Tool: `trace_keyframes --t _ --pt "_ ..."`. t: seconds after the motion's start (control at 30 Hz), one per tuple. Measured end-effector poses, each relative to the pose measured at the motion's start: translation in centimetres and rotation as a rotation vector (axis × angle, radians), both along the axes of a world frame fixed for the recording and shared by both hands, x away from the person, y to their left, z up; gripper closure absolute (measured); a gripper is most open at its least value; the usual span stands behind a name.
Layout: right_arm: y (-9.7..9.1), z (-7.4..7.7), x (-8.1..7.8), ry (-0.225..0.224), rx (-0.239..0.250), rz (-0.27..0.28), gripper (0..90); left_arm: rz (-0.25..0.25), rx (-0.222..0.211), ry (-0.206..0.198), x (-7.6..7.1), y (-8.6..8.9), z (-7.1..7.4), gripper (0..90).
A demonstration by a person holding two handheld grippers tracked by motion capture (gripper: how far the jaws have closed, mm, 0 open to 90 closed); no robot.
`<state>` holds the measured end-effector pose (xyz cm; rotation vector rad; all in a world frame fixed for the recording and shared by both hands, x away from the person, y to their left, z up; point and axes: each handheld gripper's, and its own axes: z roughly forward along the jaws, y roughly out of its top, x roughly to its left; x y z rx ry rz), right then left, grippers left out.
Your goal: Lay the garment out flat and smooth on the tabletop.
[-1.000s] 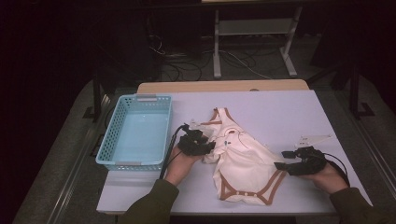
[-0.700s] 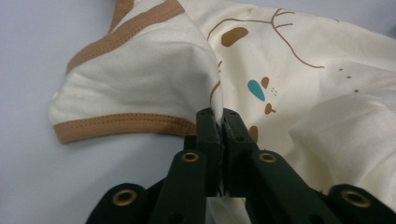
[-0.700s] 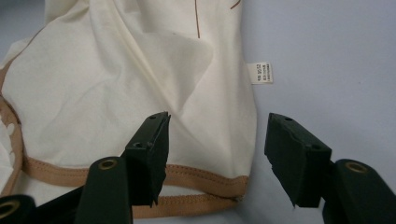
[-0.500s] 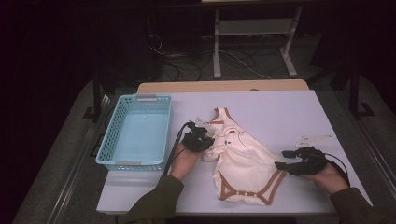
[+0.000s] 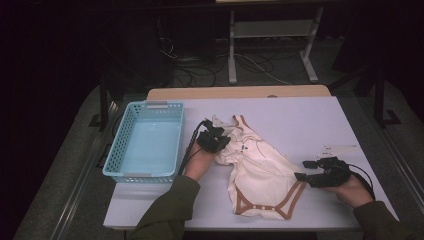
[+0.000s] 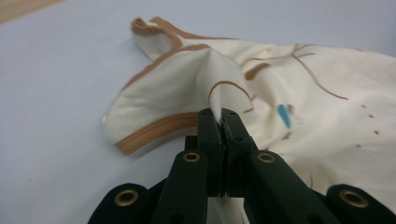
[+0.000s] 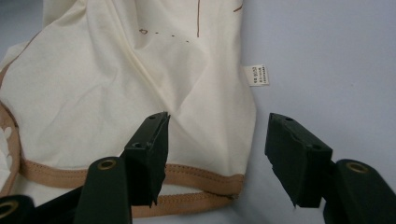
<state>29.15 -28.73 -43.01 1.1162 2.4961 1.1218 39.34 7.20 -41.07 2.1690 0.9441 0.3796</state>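
While I'm looking down from the high view, my right forearm is coming in at the bottom right corner, hand lying low on the table (image 5: 320, 117) with the right gripper (image 5: 303, 171) pointing left at the bodysuit (image 5: 260, 175). Its jaws are standing apart, nothing pinched; in the right gripper view they're straddling the brown-trimmed edge, one jaw over the cream cloth, the other over bare table just beside the hem. A small white care label (image 7: 257, 74) is sticking out of the side seam beyond that jaw, print too small to read.

My left forearm in the dark green sleeve (image 5: 167, 210) is reaching up from the bottom centre, hand resting between basket and garment. The left gripper (image 5: 220, 143) is pointing right, and its jaws have just been closing; now they're clamping a fold of cream fabric, a peak of cloth rising from the tips in the left gripper view. Just past the pinch a teal mark (image 6: 283, 115) and thin brown line print are showing, no readable writing.

Bodysuit is lying flat mid-table, snap end toward me, neck and sleeve end farther off beside the left gripper. The light blue basket (image 5: 116, 155) is sitting left of my left hand, apart from the garment. Farther right a grey three-cornered plate (image 5: 337, 149) is lying beyond the right gripper.
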Motion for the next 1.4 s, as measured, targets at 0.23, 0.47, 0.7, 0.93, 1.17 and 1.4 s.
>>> trace_keyframes --t 0.23,0.47,0.7,0.93,1.17,1.4 --pt "0.0 0.0 0.0 0.002 0.001 0.001 38.7 0.009 -0.001 -0.022 1.7 -0.1 0.5 87.3" --pt "0.1 -0.1 0.0 0.004 0.001 0.006 38.7 -0.009 -0.003 -0.049 3.4 -0.4 0.5 86.9" --pt "0.1 -0.1 0.0 0.006 -0.001 0.008 38.7 -0.009 -0.010 -0.052 4.9 -0.8 -0.5 84.0" --pt "0.1 -0.1 0.0 0.005 -0.002 0.013 38.7 0.017 -0.009 -0.033 6.4 -1.1 -1.6 81.5" --pt "0.0 -0.1 0.0 0.006 0.002 0.005 38.7 0.049 -0.015 -0.005 5.4 -0.6 -0.4 62.7" --pt "0.1 -0.1 0.0 0.003 -0.001 0.005 38.7 0.036 -0.030 0.004 2.0 0.1 1.3 52.1"
